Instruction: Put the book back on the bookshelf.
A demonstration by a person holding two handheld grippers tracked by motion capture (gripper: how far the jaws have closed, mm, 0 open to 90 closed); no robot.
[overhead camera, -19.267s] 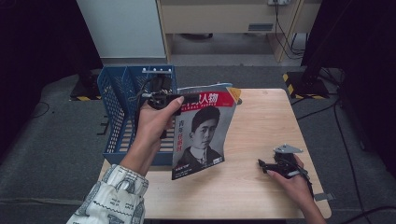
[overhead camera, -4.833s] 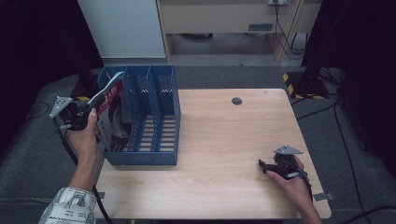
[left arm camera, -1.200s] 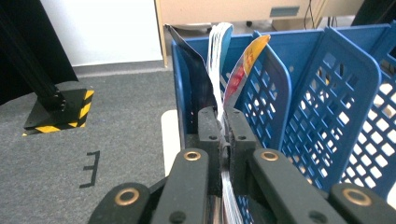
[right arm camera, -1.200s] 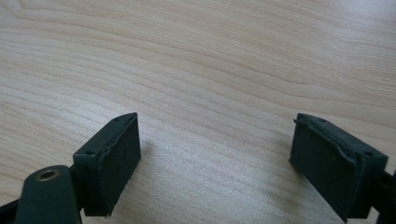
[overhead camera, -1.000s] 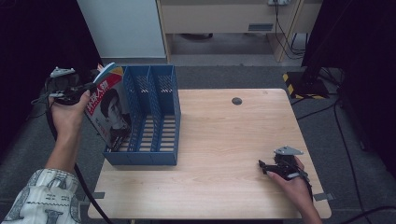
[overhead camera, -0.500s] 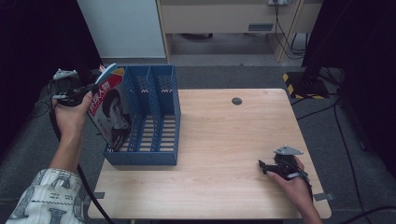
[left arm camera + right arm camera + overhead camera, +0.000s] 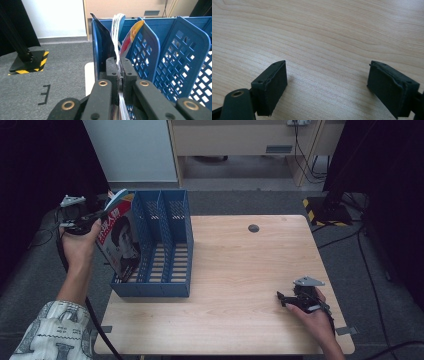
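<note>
The magazine, red-headed with a portrait on its cover, stood tilted in the leftmost slot of the blue file rack, its bottom edge down near the slot floor and its top corner leaning out over the rack's left wall toward the left gripper. And the grip was on: in the left gripper view the two black jaws were clamped tight on the magazine's upper edge, the glossy pages fanning loose just above the pads. That fan said plenty about how it would handle, by my read: light, thin, floppy, with slick coated paper that could slide between the pads or let single pages peel away. Pinched at one edge, it looked likely to droop and curl rather than stand stiff, so a hold near the spine, where the sheets are bound together, seemed the safest place to take it. The perforated divider stood right beside the pages, a spot where a loose corner might snag. Out across the wooden table, well apart from the rack, the right gripper rested low on the board, and the right gripper view showed its jaws spread wide with bare wood between them, holding nothing. A small dark disc sat near the table's far edge.
</note>
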